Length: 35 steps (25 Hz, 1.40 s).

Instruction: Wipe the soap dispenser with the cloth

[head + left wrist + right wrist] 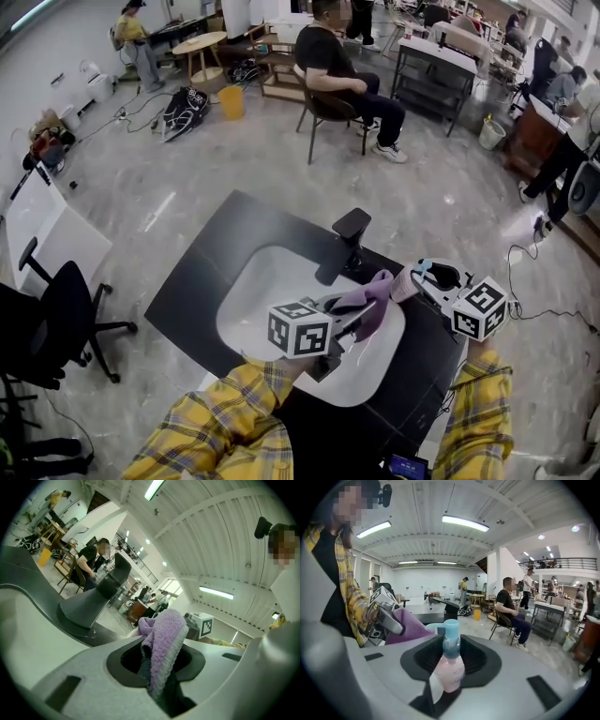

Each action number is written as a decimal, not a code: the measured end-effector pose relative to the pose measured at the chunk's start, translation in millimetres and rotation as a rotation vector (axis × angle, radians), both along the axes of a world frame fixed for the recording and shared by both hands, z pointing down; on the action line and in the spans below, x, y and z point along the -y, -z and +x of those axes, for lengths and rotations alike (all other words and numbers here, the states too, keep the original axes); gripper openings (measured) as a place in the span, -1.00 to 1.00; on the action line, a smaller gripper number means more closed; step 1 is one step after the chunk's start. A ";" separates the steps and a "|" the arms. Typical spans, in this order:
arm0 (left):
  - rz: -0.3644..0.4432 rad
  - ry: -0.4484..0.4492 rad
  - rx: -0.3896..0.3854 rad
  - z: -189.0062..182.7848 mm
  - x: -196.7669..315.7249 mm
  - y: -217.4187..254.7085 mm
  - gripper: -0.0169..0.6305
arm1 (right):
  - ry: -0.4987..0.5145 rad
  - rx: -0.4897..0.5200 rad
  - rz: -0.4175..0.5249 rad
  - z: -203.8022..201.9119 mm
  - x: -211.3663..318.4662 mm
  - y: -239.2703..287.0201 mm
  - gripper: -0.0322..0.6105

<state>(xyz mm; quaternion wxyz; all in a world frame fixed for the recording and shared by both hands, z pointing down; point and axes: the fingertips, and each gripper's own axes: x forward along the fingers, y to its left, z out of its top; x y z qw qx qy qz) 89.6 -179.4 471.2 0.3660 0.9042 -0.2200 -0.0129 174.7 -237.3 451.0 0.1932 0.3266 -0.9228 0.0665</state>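
My right gripper [429, 281] is shut on the soap dispenser [408, 283], a pink bottle with a light blue pump. In the right gripper view the dispenser [450, 665] stands upright between the jaws of that gripper [447, 692]. A purple cloth [367, 298] hangs bunched from my left gripper [351, 324], which is shut on it over the white sink [246, 281]. The cloth [164, 644] fills the gap of the left gripper [159, 686] in its own view. Cloth and bottle are close together at the sink's right rim; I cannot tell whether they touch.
The black faucet [349, 232] stands at the sink's far rim on the black counter [202, 272]. A black office chair [56, 319] is on the floor at the left. A person sits on a chair [342, 80] farther back.
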 end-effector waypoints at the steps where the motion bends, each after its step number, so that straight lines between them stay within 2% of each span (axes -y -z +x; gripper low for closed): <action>1: -0.001 0.004 -0.003 2.6 1.0 2.1 -0.68 | -0.031 0.004 0.002 2.0 -0.1 0.7 -0.58; 11: -0.098 0.069 -0.091 13.0 17.7 12.0 -0.68 | -0.272 0.041 -0.018 11.3 1.6 3.0 -0.58; 21: -0.133 0.038 -0.137 36.0 21.1 14.0 -0.68 | -0.444 0.065 -0.022 15.4 -1.5 0.8 -0.58; 26: -0.128 0.013 -0.105 44.8 22.4 4.5 -0.68 | -0.468 0.087 -0.035 16.1 -2.2 2.2 -0.58; 35: -0.176 0.005 -0.033 52.1 28.1 -35.8 -0.68 | -0.493 0.107 -0.048 19.6 -2.6 -0.2 -0.57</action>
